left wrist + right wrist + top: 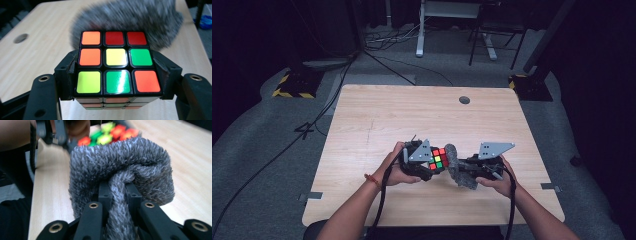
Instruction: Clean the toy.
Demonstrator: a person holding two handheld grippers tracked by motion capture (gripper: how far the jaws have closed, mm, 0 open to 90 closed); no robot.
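Left tool point(116, 72) grips cube point(116, 62) (right tool point(119, 195): cloth point(120, 167)).

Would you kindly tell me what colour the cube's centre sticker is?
Yellow, on the cube; clearest in the left gripper view.

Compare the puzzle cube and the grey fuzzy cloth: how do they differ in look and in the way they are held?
The puzzle cube is hard, square-edged and glossy, with orange, red, yellow and green stickers; the grey fuzzy cloth is soft, shaggy and one colour. The cube sits whole between the left gripper, gripped on two opposite sides; the cloth is bunched, only a fold pinched by the right gripper. Both are held above the wooden table, close together.
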